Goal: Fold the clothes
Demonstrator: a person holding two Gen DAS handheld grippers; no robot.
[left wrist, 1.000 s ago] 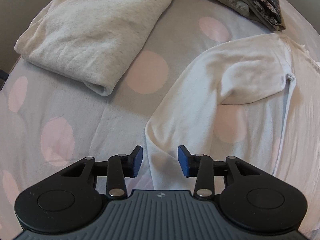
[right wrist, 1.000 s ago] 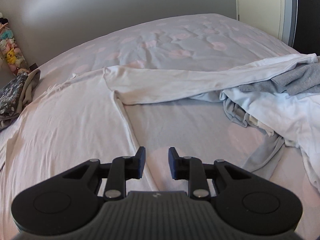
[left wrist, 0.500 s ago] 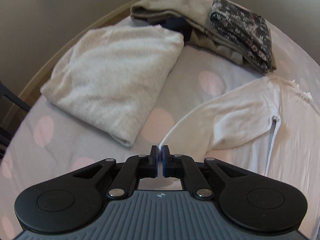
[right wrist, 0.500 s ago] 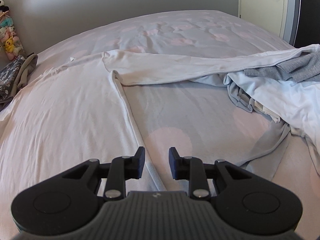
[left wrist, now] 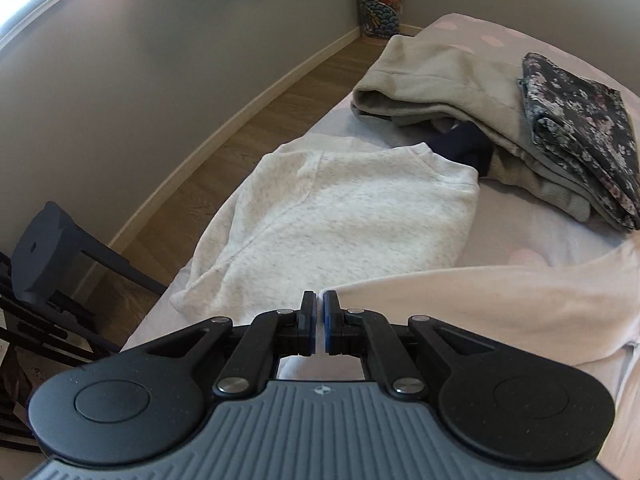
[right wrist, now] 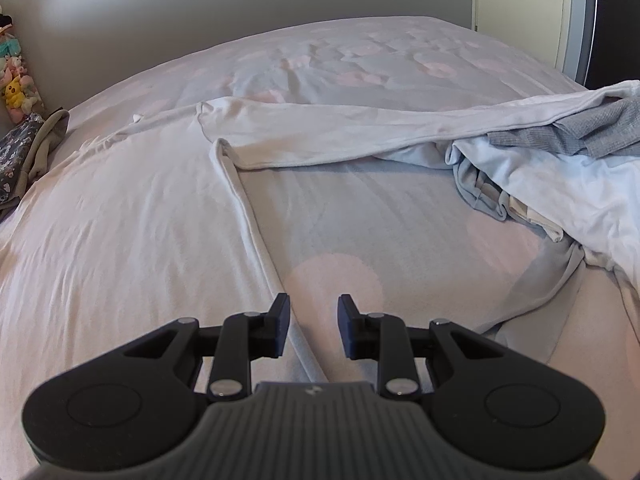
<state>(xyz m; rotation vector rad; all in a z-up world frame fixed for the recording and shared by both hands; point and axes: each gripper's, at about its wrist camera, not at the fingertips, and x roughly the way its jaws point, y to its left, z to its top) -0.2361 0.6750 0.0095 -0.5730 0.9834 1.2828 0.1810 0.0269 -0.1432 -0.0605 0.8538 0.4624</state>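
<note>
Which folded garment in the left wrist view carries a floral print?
The dark folded cloth atop the beige fleece stack; the cream sweatshirt is plain.

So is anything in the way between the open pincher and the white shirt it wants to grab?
No, nothing visible is in the way. The right gripper is open just above the side edge of the white long-sleeved shirt, with only the spotted bedsheet beside it. The pile of unfolded clothes lies off to the right, clear of that edge.

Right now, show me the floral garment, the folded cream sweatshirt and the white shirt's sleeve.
Floral garment [left wrist: 580, 120]: left wrist view, top face.
Folded cream sweatshirt [left wrist: 340, 216]: left wrist view, middle.
White shirt's sleeve [left wrist: 480, 300]: left wrist view, mid-sleeve.
</note>
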